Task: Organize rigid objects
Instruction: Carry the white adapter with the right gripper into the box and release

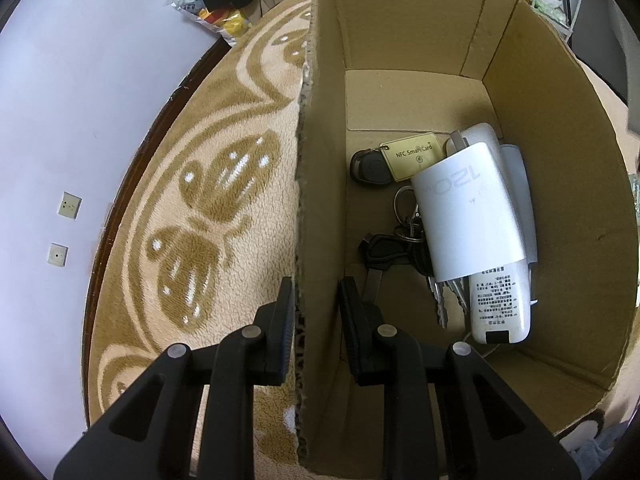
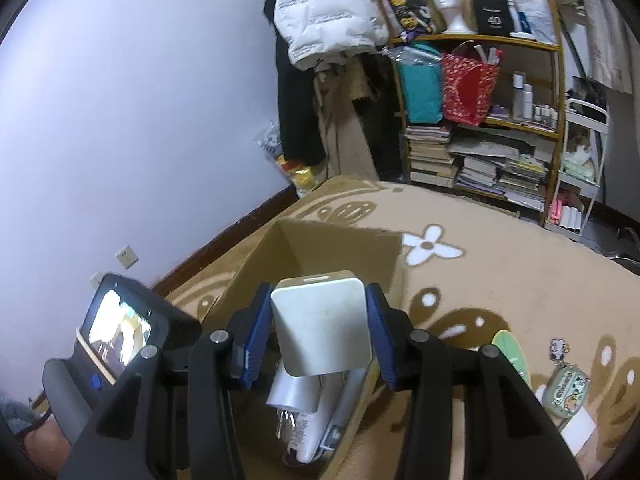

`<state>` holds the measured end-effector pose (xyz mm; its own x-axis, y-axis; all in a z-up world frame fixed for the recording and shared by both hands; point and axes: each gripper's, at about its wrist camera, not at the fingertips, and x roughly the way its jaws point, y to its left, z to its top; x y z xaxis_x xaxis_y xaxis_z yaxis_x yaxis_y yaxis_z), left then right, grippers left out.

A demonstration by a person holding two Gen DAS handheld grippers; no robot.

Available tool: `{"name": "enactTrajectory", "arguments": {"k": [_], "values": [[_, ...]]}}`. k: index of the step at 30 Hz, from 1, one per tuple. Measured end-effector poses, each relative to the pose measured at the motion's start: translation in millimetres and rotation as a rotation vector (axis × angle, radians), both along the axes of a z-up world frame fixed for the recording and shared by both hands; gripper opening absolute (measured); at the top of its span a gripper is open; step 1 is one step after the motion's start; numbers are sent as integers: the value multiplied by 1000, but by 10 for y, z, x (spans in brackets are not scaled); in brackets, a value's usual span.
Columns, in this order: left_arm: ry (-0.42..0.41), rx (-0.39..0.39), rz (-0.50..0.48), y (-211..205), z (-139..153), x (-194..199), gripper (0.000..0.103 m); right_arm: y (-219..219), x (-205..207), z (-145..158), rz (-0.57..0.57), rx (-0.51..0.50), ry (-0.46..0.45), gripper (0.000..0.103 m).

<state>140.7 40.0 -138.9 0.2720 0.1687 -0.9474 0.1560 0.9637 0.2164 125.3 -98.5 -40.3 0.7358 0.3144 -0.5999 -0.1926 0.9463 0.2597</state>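
The right gripper pinched the hard, smooth, light-looking white charger by its flat sides above the cardboard box; the left gripper stood spread astride the box's left wall.

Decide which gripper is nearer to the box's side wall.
Left. The left gripper straddles the cardboard box's side wall, one finger on each side. The right gripper is above the box's inside, shut on a white power bank.
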Motion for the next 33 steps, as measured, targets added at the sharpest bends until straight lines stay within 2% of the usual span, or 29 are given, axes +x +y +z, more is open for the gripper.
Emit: {"name": "enactTrajectory", "arguments": {"k": [12,20,27,31,33], "values": [[1,-6,0,23,-9,3,22,99,-20,-138,38,-28,50,50],[2,-3,0,35,-17,6,24,51,-21,-67,14,-49,36,50],[1,-9,0,28,-9,1,23,7,-46,-19,-2,-54,34,50],[1,-9,-1,28,-2,-1,23,-77,-81,19,-56,-75,27,62],[1,-8,-2,26,-2,-3,23,-136,-89,45,-77,-78,22,62]]}}
